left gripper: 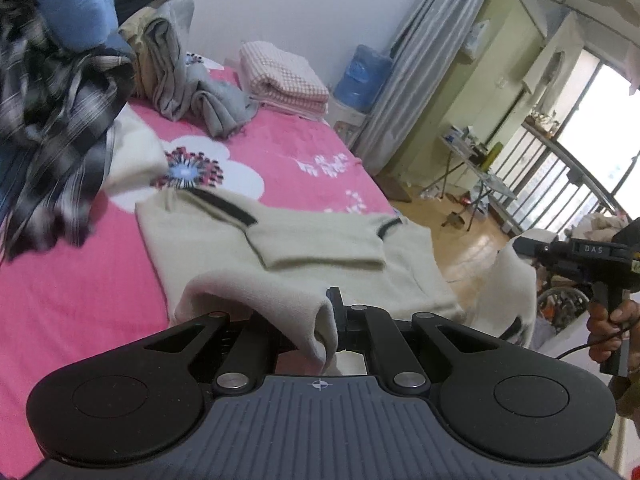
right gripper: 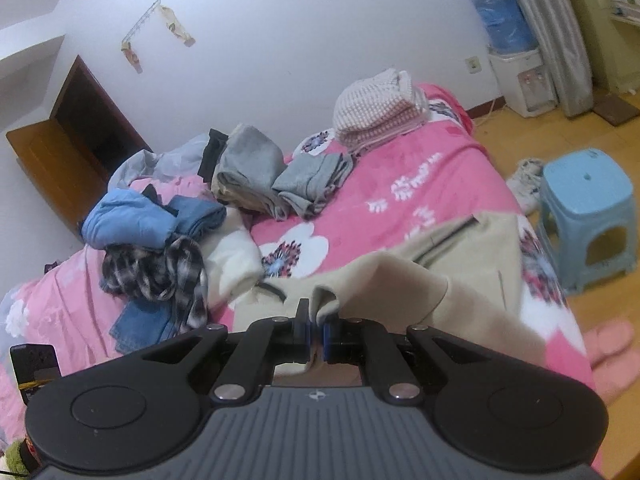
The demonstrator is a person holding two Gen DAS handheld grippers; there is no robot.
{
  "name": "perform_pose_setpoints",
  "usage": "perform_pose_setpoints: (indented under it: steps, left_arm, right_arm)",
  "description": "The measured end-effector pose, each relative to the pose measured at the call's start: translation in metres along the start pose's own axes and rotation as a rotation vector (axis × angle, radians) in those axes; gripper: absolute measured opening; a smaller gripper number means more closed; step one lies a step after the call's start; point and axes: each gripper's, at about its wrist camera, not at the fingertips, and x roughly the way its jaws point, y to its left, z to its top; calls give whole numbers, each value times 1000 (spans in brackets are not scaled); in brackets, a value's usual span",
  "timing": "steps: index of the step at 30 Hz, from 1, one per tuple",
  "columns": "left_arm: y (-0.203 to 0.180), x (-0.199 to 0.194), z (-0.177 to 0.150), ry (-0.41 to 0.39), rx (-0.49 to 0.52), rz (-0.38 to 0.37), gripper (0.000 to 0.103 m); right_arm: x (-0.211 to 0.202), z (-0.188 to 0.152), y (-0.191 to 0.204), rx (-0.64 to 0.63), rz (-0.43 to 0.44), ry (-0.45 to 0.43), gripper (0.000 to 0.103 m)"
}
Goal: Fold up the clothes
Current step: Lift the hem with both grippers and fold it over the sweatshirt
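Cream knit sweater with dark trim (left gripper: 320, 256) lies spread on the pink floral bedsheet (left gripper: 80, 300), near the bed's foot edge, one sleeve folded across its chest. Left tongs (left gripper: 320, 320) closed down on a raised fold of the sweater's near hem; cloth bunches between the fingers and drapes over the left one. Right tongs (right gripper: 316, 332) pinched narrow on another bit of the same cream fabric, blue pads nearly together with cloth squeezed in the gap. In the left wrist view the right-hand gripper body shows at far right, held by a hand (left gripper: 612, 328), with a sweater part hanging from it off the bed edge.

Behind the sweater, toward the wall: messy pile with a black-and-white plaid shirt (right gripper: 160, 272), light blue garment (right gripper: 128, 220) and blue denim jeans (right gripper: 140, 324). Folded grey clothes (right gripper: 276, 176) stacked beside that pile. Folded pink-and-white checked blanket (right gripper: 376, 112) at the bed's far corner. Light blue plastic stool (right gripper: 588, 216) stands on the wood floor just beside the bed. Water dispenser with a blue bottle (right gripper: 504, 20) against the wall by the grey curtain (left gripper: 420, 52).
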Motion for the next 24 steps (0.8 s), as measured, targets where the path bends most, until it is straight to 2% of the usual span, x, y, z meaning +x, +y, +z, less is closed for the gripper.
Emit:
perform_pose_setpoints:
  steps: [4, 8, 10, 11, 12, 13, 14, 15, 16, 17, 19, 24]
  left_arm:
    - [18, 37, 29, 4, -2, 25, 4]
    - [42, 86, 54, 14, -69, 38, 5]
    - [62, 119, 62, 50, -151, 49, 9]
    - [74, 137, 65, 84, -219, 63, 14]
    - [89, 150, 63, 114, -313, 63, 17]
    - [103, 163, 61, 144, -411, 62, 24]
    - [117, 166, 55, 132, -528, 36, 24]
    - [131, 168, 47, 115, -648, 8, 25]
    - [141, 165, 39, 86, -737, -41, 32]
    - [150, 162, 31, 54, -823, -93, 43]
    - [158, 150, 21, -7, -899, -127, 55]
    - [156, 109, 15, -58, -894, -146, 57]
  right_arm:
    - [41, 30, -15, 11, -20, 6, 5]
    - [90, 54, -53, 83, -76, 8, 5]
    - [117, 58, -85, 183, -120, 16, 7]
    - [131, 57, -105, 257, -143, 33, 12]
    - [142, 54, -124, 335, -161, 51, 17]
    - [151, 49, -143, 426, -183, 61, 29]
    - [156, 42, -161, 511, -193, 58, 33]
    - [155, 35, -172, 569, -174, 41, 33]
    - [152, 30, -179, 600, -149, 19, 33]
    - [146, 25, -181, 612, -132, -3, 34]
    - [134, 17, -184, 624, -108, -38, 38]
    - [99, 13, -178, 595, -115, -67, 40]
